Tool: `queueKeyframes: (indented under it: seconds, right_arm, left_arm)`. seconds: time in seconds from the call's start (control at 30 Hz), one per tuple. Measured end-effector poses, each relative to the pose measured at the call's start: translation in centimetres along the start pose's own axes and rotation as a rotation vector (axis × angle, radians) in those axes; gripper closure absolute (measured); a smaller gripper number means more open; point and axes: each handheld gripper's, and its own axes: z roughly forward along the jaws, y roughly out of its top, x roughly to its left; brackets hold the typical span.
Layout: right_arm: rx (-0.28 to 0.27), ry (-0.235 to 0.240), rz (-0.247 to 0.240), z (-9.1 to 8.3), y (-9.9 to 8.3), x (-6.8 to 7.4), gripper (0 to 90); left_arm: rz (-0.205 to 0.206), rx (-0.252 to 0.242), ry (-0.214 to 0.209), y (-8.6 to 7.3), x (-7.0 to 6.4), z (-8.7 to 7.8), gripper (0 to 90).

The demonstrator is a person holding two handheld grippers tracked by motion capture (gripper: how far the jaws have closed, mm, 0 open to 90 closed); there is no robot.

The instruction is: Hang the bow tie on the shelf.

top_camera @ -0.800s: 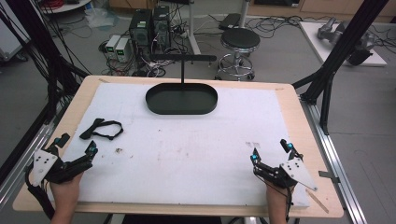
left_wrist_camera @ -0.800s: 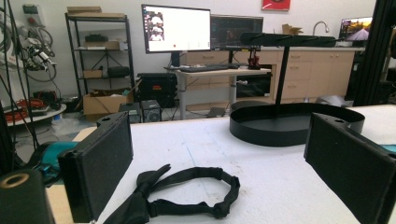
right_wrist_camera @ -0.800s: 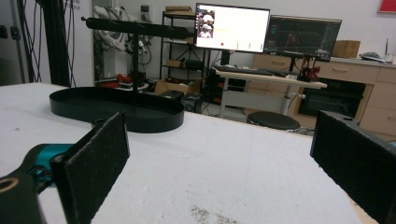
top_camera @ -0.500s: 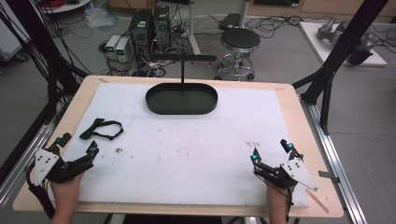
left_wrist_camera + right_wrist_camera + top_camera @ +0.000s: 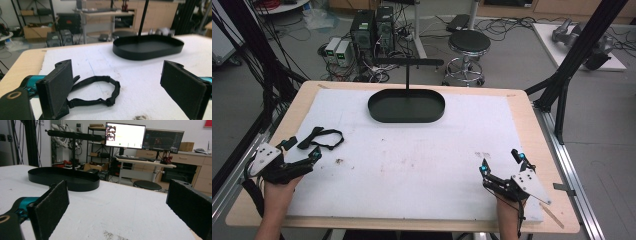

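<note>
A black strap (image 5: 313, 134) lies looped on the white foam mat (image 5: 412, 165) at the left. My left gripper (image 5: 303, 148) is open right behind it, one jaw at the strap's near end. In the left gripper view the strap (image 5: 100, 101) lies between and just ahead of the wide-apart pads (image 5: 56, 86), its left end beside the left pad. My right gripper (image 5: 501, 161) rests open at the mat's front right, nothing between its pads (image 5: 51, 206).
A black oval tray (image 5: 406, 119) with a T-shaped stand (image 5: 406, 75) sits at the back middle of the mat, seen also as the tray (image 5: 147, 53) and the tray (image 5: 75, 186). The wooden table edge (image 5: 532, 130) borders the mat. A stool (image 5: 468, 42) stands beyond.
My left gripper has moved forward up to the near end of the strap. The right gripper has stayed where it was.
</note>
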Motion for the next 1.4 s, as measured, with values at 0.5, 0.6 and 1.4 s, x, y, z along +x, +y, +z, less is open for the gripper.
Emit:
queueKeyframes:
  seconds: [0.5, 0.6, 1.4]
  right_arm:
    - [-0.002, 0.006, 0.001, 0.1, 0.0, 0.0, 3.6]
    - [0.0, 0.01, 0.006, 0.2, -0.1, 0.1, 3.6]
    - [0.004, 0.013, 0.01, 0.3, -0.2, 0.0, 3.7]
  left_arm:
    - [0.052, 0.295, -0.058, 1.2, -1.1, 6.0, 21.4]
    - [0.061, 0.321, -0.058, 1.0, -1.1, 6.6, 23.8]
    - [0.139, 0.507, -0.077, -0.9, -0.6, 10.1, 61.3]
